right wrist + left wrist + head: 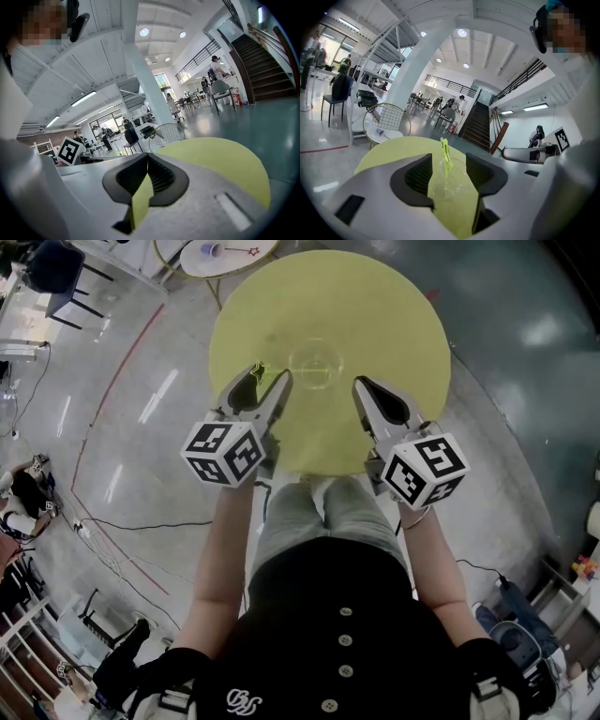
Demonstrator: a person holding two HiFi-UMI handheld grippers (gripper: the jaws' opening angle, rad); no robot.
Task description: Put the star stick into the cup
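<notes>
A clear plastic cup (316, 364) stands near the middle of the round yellow table (394, 315). The thin green star stick (445, 151) rises from the cup (449, 185) and leans toward my left gripper (265, 376); its top (259, 368) shows between the jaws. In the left gripper view the left gripper (447, 161) is open, with a gap on each side of the stick. My right gripper (362, 383) hovers to the right of the cup over the table's near part. Its jaws (147, 157) are shut, tips together, with nothing between them.
A small white round table (225, 251) with a paper cup and another stick stands beyond the yellow one, next to a wire chair (386, 117). The person's legs (319, 512) are under the table's near edge. Cables and a red line cross the floor at the left.
</notes>
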